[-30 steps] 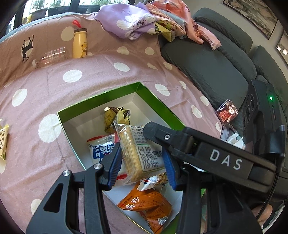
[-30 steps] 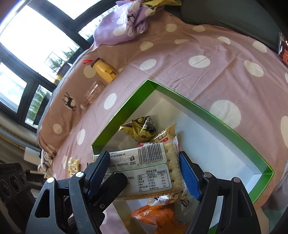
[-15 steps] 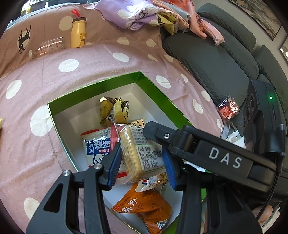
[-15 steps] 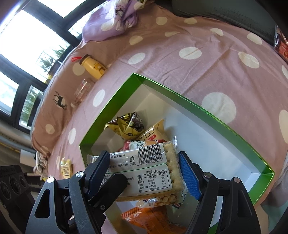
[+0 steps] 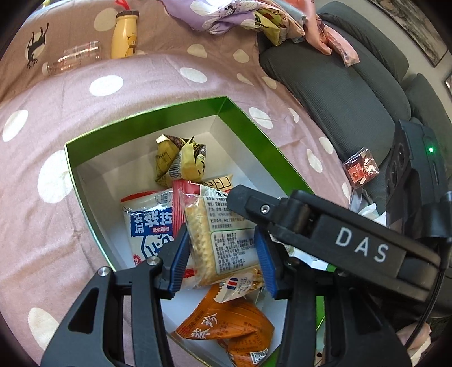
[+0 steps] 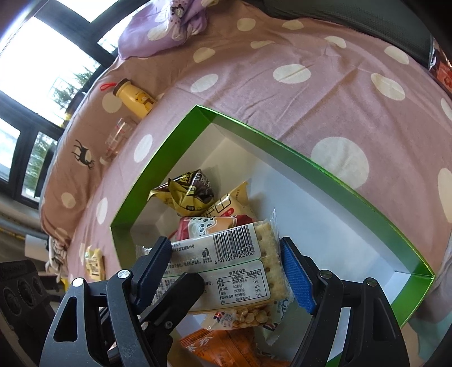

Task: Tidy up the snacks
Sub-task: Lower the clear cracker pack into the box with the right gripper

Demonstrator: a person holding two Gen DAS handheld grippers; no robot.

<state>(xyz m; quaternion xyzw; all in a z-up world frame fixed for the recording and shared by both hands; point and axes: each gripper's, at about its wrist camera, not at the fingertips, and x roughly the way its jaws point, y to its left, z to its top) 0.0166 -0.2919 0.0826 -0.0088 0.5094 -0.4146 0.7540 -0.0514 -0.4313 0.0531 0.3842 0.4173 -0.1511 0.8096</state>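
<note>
A clear packet of crackers point(image 5: 223, 245) hangs over the open green box point(image 5: 147, 113), held by both grippers at once. My left gripper point(image 5: 221, 265) is shut on its two long sides with the blue pads. My right gripper point(image 6: 223, 273) is shut on the same packet of crackers point(image 6: 226, 268) across its length. One of the right gripper's black fingers point(image 5: 282, 209) crosses the left wrist view. Inside the box lie yellow packets point(image 5: 180, 158), a white and blue packet point(image 5: 149, 225), a peanut packet point(image 5: 243, 282) and an orange packet point(image 5: 226, 324).
The box point(image 6: 282, 146) sits on a pink dotted sheet point(image 5: 56, 98). At the back lie a yellow bottle point(image 5: 124, 34), a clear bottle point(image 5: 73, 58) and a purple cloth point(image 5: 212, 11). A grey sofa point(image 5: 339, 84) with a small red packet point(image 5: 361, 169) is on the right. A yellow snack point(image 6: 94, 262) lies left of the box.
Both grippers have sunk a little toward the box with the cracker packet, so the box and its snacks look larger and closer. Neither grip has changed.
</note>
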